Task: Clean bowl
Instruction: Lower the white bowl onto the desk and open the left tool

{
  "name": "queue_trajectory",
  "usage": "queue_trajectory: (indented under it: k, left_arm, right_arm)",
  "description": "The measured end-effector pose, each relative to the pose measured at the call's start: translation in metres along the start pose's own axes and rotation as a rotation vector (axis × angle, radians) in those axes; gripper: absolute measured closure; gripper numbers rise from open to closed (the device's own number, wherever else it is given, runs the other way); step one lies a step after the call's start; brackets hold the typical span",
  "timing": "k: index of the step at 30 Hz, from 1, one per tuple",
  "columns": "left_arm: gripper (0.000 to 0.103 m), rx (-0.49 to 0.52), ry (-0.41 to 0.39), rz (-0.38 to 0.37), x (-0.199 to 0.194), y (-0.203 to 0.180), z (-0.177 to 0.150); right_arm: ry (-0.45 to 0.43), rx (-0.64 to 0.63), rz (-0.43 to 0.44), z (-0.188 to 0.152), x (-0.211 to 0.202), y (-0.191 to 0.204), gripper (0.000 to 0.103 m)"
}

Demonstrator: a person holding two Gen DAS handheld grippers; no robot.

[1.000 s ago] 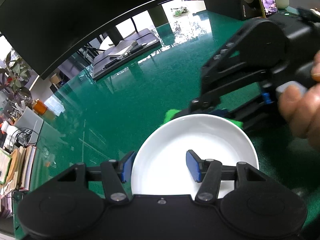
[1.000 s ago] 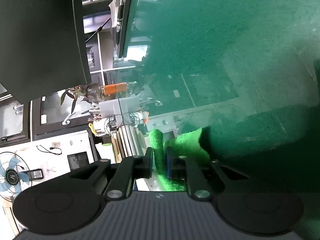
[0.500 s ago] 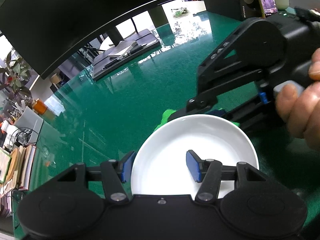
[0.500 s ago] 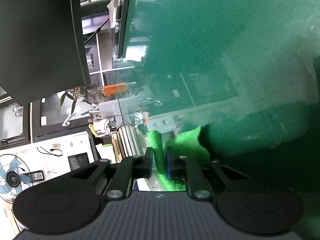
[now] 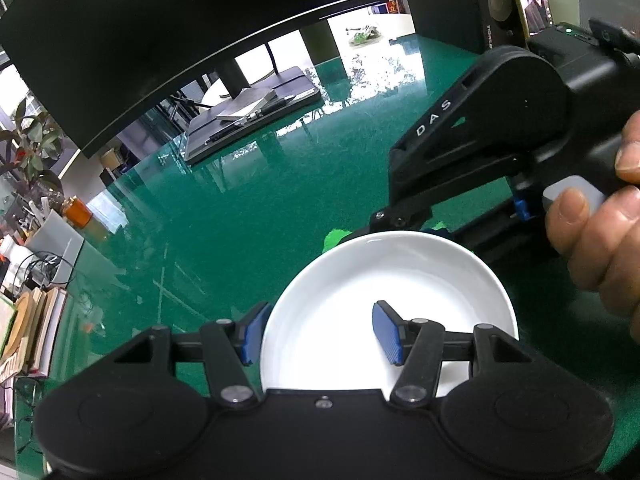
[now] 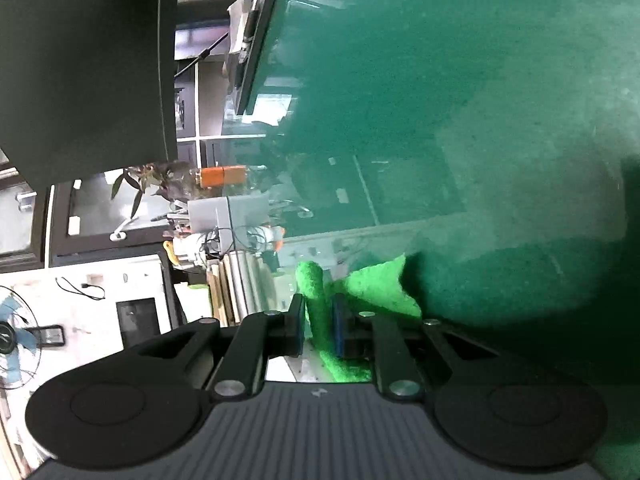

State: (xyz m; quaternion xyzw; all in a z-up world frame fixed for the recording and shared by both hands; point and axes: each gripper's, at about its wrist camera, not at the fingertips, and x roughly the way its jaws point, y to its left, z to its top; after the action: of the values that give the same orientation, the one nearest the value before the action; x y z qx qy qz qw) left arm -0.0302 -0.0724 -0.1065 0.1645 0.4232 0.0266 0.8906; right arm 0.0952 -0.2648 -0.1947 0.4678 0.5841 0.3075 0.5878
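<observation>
A glossy green worktop (image 5: 248,216) is filling most of both views, with a large dark curved monitor (image 5: 168,28) standing at its far side. A white bowl (image 5: 384,276) is sitting on the worktop right in front of the left tool (image 5: 318,334), whose jaws are straddling the bowl's near left rim, one blue pad outside the wall and the other over the inside; the jaws have just been opening a little and the pads are standing clear of the rim, so the grip is released. Beyond the bowl's far rim the black body of the right tool (image 5: 472,152) is reaching in low, with a person's hand (image 5: 592,232) wrapped around its handle at the right edge. In the right wrist view the right tool (image 6: 318,330) is clenched on a bright green cloth (image 6: 316,312), pinching a rolled fold between its narrow jaws while a loose flap is spreading out to the right over the worktop.
</observation>
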Motion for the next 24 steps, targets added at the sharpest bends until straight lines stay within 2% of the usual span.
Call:
queue_trajectory:
  k: [4,6,11,12,15,17,20,22,23,24]
  left_arm:
    - [0.046,-0.071,-0.042,-0.025,0.0,0.006,-0.009]
    - [0.046,-0.071,-0.053,-0.038,0.001,0.007,-0.009]
    - [0.045,0.027,-0.044,-0.085,0.006,0.009,0.003]
    - [0.041,0.051,-0.042,-0.1,0.009,0.011,0.007]
    - [0.021,0.065,-0.068,-0.121,0.018,0.018,0.008]
    - [0.016,0.035,-0.089,-0.133,0.023,0.023,0.006]
    - [0.0,0.004,-0.129,-0.138,0.034,0.027,0.008]
    - [0.0,0.009,-0.173,-0.15,0.041,0.028,0.008]
    - [0.0,0.013,-0.199,-0.159,0.044,0.029,0.008]
    - [0.0,0.015,-0.236,-0.166,0.047,0.029,0.006]
  right_arm:
    - [-0.042,0.013,0.072,-0.008,-0.024,-0.016,0.088]
    - [-0.06,-0.006,0.077,-0.008,-0.014,-0.016,0.09]
    - [-0.105,-0.108,0.091,-0.007,0.016,-0.003,0.089]
    - [-0.112,-0.105,0.094,-0.007,0.014,-0.004,0.089]
    - [-0.157,-0.087,0.136,-0.011,-0.011,-0.019,0.089]
    - [-0.181,-0.096,0.15,-0.012,-0.023,-0.025,0.09]
    - [-0.232,-0.2,0.109,-0.007,-0.021,-0.014,0.09]
    - [-0.278,-0.301,0.077,-0.006,-0.013,-0.002,0.088]
    - [-0.316,-0.348,0.05,-0.007,-0.01,0.003,0.082]
    - [-0.362,-0.404,0.021,-0.008,-0.008,0.008,0.081]
